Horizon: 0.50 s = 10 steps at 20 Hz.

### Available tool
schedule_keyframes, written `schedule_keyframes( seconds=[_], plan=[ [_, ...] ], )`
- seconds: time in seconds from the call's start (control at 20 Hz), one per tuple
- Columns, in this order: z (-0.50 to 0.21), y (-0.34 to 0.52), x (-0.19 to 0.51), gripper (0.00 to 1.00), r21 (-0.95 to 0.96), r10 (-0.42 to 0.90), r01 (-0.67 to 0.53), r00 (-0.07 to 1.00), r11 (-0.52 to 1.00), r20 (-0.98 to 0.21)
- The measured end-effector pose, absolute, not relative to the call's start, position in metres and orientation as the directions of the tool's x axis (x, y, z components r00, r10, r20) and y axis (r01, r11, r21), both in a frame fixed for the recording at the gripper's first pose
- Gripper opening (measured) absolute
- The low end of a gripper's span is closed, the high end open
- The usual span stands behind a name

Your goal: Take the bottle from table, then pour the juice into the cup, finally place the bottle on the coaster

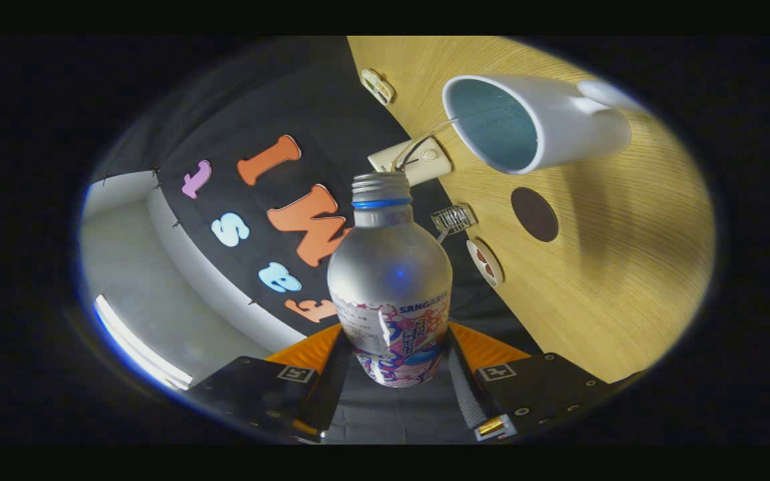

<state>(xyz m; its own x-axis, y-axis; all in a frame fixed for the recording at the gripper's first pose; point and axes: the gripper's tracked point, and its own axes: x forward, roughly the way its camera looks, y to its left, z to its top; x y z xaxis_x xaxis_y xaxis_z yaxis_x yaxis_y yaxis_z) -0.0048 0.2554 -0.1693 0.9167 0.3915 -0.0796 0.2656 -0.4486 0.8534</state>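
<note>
Clamping the bottle between both fingers, the gripper holds it by its lower, labelled part, a finger pressed to each side. Bottle and gripper are rolled over relative to the table, whose wooden top runs steeply across the view beyond them. Uncapped, the silvery bottle shows a blue ring just below its threaded mouth, which points toward a white box with a cable at the table's edge. Past that mouth and to one side stands the cup, white outside and pale blue within, its opening turned toward the camera and its handle on the far side; bottle and cup are apart. Near the cup, a dark round coaster lies flat on the wood. Closer to the table's edge sit a small wire basket and a small round white dish just beside it.
</note>
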Motion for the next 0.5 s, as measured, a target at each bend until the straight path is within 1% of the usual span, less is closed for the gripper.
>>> schedule_keyframes(
  seconds=[0.5],
  plan=[
    [-0.1594, 0.2517, -0.0061, 0.73, 0.83, 0.374, 0.264, 0.925, -0.492, -0.072]
  ],
)
